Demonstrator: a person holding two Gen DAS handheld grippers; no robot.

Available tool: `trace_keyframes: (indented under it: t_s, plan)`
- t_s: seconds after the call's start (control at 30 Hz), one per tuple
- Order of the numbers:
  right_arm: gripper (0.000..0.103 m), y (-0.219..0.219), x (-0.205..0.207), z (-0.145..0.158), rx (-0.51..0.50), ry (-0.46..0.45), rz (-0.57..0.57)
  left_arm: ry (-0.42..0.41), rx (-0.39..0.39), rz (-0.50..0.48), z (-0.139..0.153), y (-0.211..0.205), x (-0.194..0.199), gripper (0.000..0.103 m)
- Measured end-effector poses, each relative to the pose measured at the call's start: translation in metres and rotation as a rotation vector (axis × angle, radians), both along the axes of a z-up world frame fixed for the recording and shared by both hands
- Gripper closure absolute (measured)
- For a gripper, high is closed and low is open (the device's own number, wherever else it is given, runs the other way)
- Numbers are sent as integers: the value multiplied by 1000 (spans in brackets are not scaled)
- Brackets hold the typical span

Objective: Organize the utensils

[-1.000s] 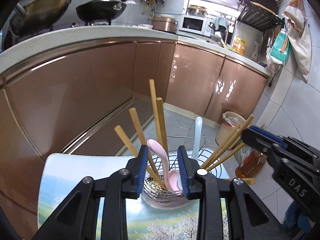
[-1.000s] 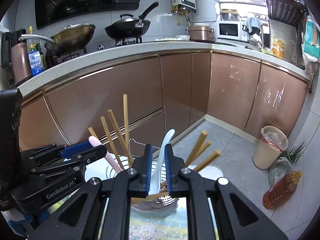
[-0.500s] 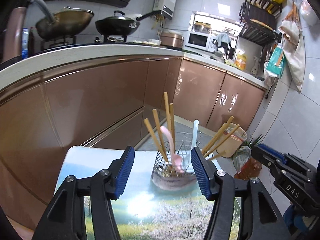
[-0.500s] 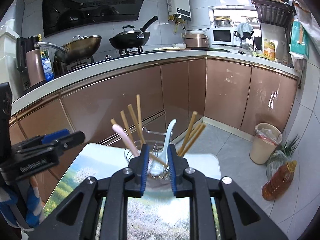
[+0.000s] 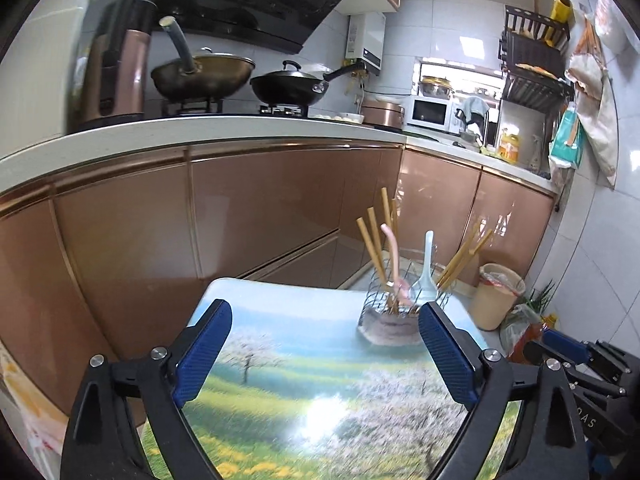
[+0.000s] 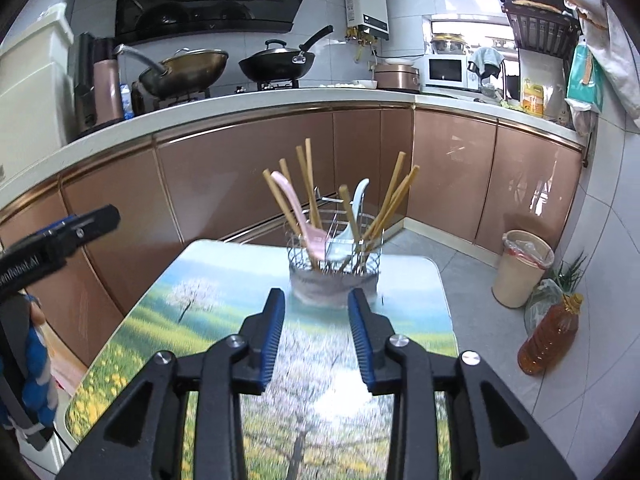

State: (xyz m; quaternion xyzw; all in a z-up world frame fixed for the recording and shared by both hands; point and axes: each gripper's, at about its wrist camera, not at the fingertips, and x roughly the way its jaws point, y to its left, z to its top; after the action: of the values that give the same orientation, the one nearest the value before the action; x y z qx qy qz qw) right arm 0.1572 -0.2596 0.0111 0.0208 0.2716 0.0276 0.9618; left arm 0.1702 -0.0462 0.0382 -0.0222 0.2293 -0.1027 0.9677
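Kitchen cabinets (image 6: pixel 248 184) fill the background, copper-brown, curving round behind the desk (image 6: pixel 224 312), which has a printed meadow-and-blossom top. Desk surface in front of me is bare apart from the holder, so plenty of free room on the near half. Its far edge runs just behind the holder; the right edge drops to tiled floor with a bin (image 6: pixel 520 268) and an oil bottle (image 6: pixel 550 334) well apart from the desk.

Both my hands are held above the near part of the desk, pointing forward and somewhat down toward the holder.

My left gripper (image 5: pixel 324 354) sits left of the holder in its own view; jaws are opening, spread very wide, nothing between the pads, touching nothing. Only the desk print shows in the gap.

My right gripper (image 6: pixel 316 336) points straight at the holder; jaws are opening, a moderate gap, released, nothing held. Pad tips are near the holder's base but apart from it.

Wire utensil holder (image 6: pixel 334 268) stands upright toward the far edge of the desk, slightly right of centre. Inside: wooden chopsticks (image 6: pixel 394 196) fanned out left and right, a pink spoon (image 6: pixel 298 210) leaning left, a pale blue spoon (image 6: pixel 352 216) beside it, handles up.

Left view is a bit motion-blurred.
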Motion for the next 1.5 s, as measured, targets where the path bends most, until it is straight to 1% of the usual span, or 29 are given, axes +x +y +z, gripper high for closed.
trace_keyframes:
  t_s: [0.03, 0.1, 0.27, 0.3, 0.47, 0.6, 0.67, 0.73, 1.07, 1.3, 1.5]
  plan:
    - [68, 2, -5, -1, 0, -4, -1, -5, 14, 8, -1, 4, -5, 9]
    - [61, 7, -17, -2, -4, -16, -4, -13, 34, 26, -2, 10, -17, 9]
    - [53, 17, -37, -3, -30, -39, -15, -34, 70, 53, -5, 27, -39, 8]
    - [49, 18, -39, -4, -30, -41, -17, -34, 72, 57, -5, 29, -42, 8]
    - [43, 20, -47, -9, -22, -55, -40, -32, 91, 84, -14, 41, -55, 6]
    - [35, 19, -48, -16, -17, -53, -57, -23, 110, 105, -21, 47, -57, 6]
    - [33, 19, -48, -20, -18, -51, -65, -27, 115, 119, -24, 51, -58, 5]
    - [32, 17, -46, -25, -17, -42, -71, -31, 116, 128, -25, 52, -59, 3]
    - [32, 9, -29, -41, -21, -20, -113, -45, 110, 127, -37, 58, -50, 2]
    - [32, 8, -15, -57, -23, 16, -127, -31, 104, 120, -49, 59, -38, 2]
    - [32, 5, -10, -66, -28, 19, -141, -15, 103, 111, -56, 61, -28, 2]
